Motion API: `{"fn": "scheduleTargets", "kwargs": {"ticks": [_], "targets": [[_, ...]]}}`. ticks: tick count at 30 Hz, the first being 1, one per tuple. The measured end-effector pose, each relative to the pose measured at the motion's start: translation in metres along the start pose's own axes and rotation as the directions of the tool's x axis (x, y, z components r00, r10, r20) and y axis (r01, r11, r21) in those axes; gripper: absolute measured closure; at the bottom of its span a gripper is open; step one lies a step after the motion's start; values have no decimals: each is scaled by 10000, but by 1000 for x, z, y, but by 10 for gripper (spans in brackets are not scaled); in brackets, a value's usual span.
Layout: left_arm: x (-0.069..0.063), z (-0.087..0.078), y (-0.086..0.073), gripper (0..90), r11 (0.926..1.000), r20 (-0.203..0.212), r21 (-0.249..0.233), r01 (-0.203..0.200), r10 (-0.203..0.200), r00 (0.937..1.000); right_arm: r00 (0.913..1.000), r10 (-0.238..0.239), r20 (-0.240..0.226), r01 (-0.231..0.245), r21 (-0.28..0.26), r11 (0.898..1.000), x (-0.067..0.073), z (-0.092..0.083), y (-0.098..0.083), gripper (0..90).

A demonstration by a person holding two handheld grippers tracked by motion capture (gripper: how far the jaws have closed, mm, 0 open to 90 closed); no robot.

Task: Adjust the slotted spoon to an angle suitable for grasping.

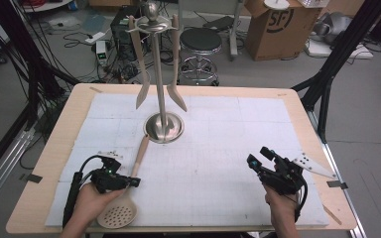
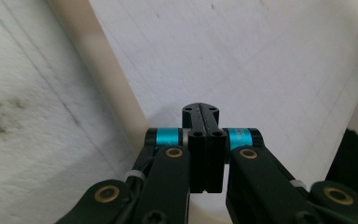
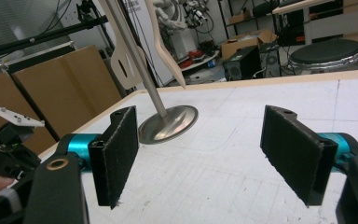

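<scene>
A wooden slotted spoon (image 1: 121,210) lies on the white mat at the front left, its handle (image 1: 140,153) pointing toward the base of the metal utensil stand (image 1: 162,128). My left gripper (image 1: 136,182) hovers over the lower handle, just above the spoon's round head, pointing right. In the left gripper view its jaws are pressed together with nothing between them (image 2: 200,112), and the handle (image 2: 107,84) runs past on their left. My right gripper (image 1: 258,155) is at the front right, open, its pads (image 3: 116,154) wide apart and facing the stand's base (image 3: 168,123).
Two wooden utensils (image 1: 140,74) (image 1: 175,74) hang from the stand's top ring. The mat (image 1: 218,148) covers most of the wooden table (image 1: 64,124). Behind the table stand a stool (image 1: 200,42), a cardboard box (image 1: 278,27) and cables on the floor.
</scene>
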State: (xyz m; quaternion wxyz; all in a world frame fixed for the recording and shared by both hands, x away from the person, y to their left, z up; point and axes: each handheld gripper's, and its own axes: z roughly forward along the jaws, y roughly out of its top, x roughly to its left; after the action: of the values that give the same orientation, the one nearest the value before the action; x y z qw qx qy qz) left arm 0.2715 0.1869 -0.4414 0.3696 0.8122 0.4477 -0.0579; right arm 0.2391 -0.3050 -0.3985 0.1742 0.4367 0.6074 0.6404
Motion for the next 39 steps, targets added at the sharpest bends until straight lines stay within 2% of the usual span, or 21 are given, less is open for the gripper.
{"fn": "scheduleTargets", "kwargs": {"ticks": [2, 3, 6, 9, 12, 21, 26, 29, 33, 36, 39], "targets": [[0, 0, 0, 900, 10000, -113, -32, 41, -41, 9999, 10000, -19, 12, 19, -8, 10000, 1, 0, 0, 266], [1, -1, 1, 900, 10000, -357, -8, -16, 16, 9994, 10000, -28, 14, 28, -8, 10000, 1, 0, 0, 266], [6, -1, 1, 900, 9998, -293, -111, 143, -146, 9995, 10000, 28, 24, -29, 19, 10000, 0, 0, 0, 266], [5, -2, 4, 900, 9996, -860, 93, -266, 273, 9959, 10000, 20, 44, -20, 5, 10000, -1, 0, 0, 266], [8, -5, 5, 900, 9995, -1188, 147, -292, 308, 9924, 10000, 26, 47, -26, -14, 10000, -1, -1, 0, 266], [36, -19, 4, 900, 9990, -1071, -310, 337, -368, 9936, 10000, 2, 41, -3, 35, 10000, 0, 1, -1, 266], [44, -23, 4, 900, 9962, -788, -638, 601, -651, 9948, 10000, 40, 68, -40, 9, 10000, 0, 1, -1, 267], [47, -29, 3, 900, 9888, -337, -1163, 936, -981, 9946, 9999, 58, 113, -58, 7, 10000, 0, 1, -1, 267], [61, -37, 4, 900, 9712, -80, -1856, 1494, -1536, 9881, 10000, 35, 58, -35, 48, 10000, 0, 2, -1, 266], [72, -38, 4, 900, 9596, 165, -2304, 1613, -1619, 9867, 10000, 57, 24, -58, 5, 10000, 0, 1, -1, 266], [79, -39, 4, 900, 9481, 300, -2569, 1873, -1859, 9821, 10000, 81, 28, -81, -4, 10000, -1, 1, -1, 266]]}}
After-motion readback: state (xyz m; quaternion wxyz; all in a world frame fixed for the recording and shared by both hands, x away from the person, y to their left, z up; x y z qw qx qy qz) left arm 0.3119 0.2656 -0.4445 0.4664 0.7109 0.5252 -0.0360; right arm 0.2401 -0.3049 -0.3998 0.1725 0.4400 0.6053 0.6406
